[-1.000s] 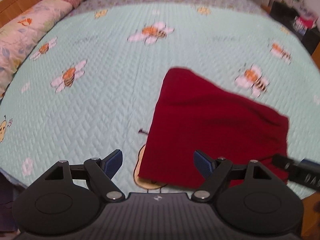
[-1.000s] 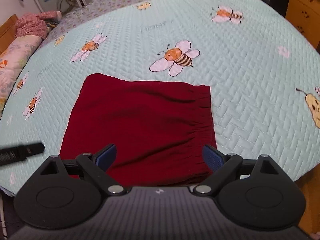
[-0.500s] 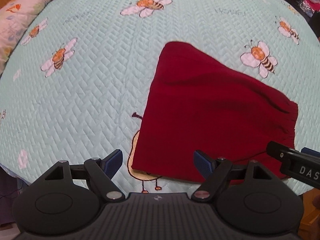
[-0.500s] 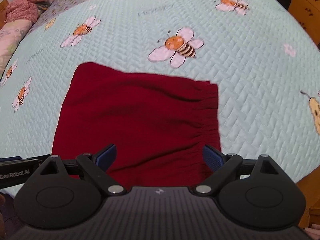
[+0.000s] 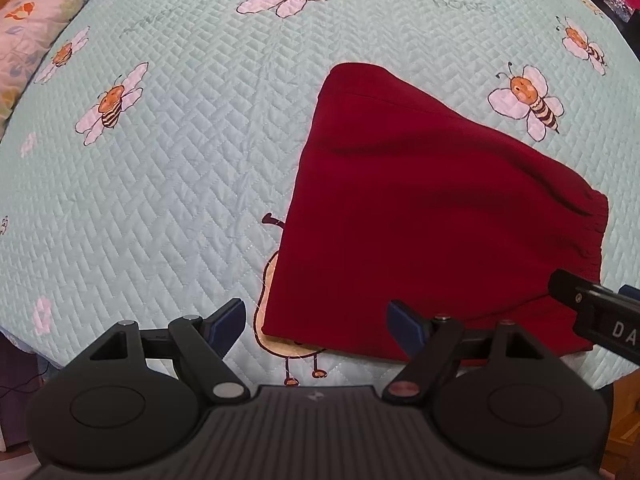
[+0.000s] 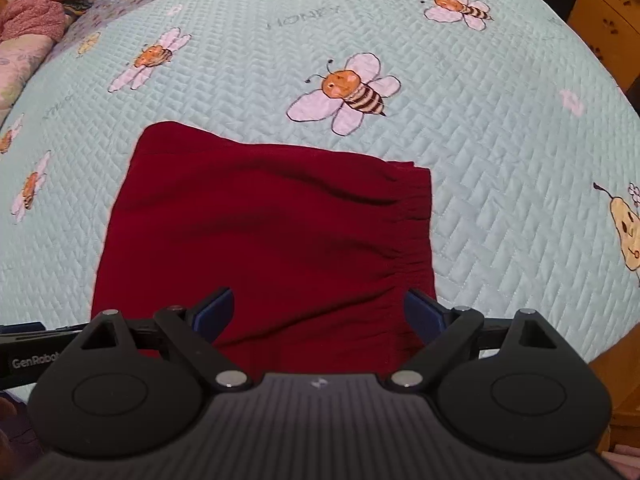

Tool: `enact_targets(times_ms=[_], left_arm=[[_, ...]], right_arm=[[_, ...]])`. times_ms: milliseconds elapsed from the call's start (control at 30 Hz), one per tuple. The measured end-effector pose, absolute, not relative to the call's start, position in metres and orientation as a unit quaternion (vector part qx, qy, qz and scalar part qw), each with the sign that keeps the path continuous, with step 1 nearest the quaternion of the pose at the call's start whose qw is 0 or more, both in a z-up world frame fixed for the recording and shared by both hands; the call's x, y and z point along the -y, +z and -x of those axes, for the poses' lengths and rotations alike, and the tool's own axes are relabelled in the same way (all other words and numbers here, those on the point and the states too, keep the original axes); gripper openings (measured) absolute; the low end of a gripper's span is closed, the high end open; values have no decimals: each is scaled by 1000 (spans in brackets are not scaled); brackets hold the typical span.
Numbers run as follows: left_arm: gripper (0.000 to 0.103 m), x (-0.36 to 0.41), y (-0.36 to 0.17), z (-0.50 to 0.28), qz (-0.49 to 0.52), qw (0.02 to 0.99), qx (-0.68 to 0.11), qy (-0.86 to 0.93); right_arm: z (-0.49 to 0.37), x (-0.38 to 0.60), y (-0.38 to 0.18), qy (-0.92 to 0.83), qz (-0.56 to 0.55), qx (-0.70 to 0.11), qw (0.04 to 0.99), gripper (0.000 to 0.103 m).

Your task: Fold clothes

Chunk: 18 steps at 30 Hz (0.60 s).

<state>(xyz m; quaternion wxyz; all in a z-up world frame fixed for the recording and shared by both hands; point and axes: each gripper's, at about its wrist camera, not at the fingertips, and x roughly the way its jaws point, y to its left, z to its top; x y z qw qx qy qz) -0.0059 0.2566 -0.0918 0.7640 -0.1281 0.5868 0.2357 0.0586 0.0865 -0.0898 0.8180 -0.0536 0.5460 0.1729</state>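
- Pale pink floral pillow [image 5: 44,8] at 10 o'clock in left wrist view, along the bed edge.
- Pale mint quilted bedspread with bee and pear prints [image 5: 180,168] fills both views.
- Left gripper [image 5: 316,320]: jaws wide apart, nothing held. Blue-padded fingertips [image 5: 228,316] straddle the near left corner of the cloth, above it; contact not visible.
- Folded dark red garment with gathered elastic waistband [image 5: 432,220] lies flat on the bedspread, centre to 3 o'clock in left view; waistband on its right edge. It partly covers a pear print at its near left corner.
- Right gripper [image 6: 320,316]: jaws wide apart, nothing gripped. It hangs over the near edge of the garment [image 6: 264,240], right fingertip [image 6: 424,312] by the waistband end.
- Each gripper shows in the other's view as a black bar at the frame edge.
- Yellow wooden cabinet [image 6: 608,20] at 2 o'clock in right view, beside the bed.
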Motion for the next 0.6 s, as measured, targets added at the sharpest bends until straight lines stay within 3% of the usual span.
enact_targets(times_ms=[600], left_arm=[[81,-256,-101,4,129,756,-598,232]], right_arm=[[-60,-86,-93,186,30,-554,811,92]])
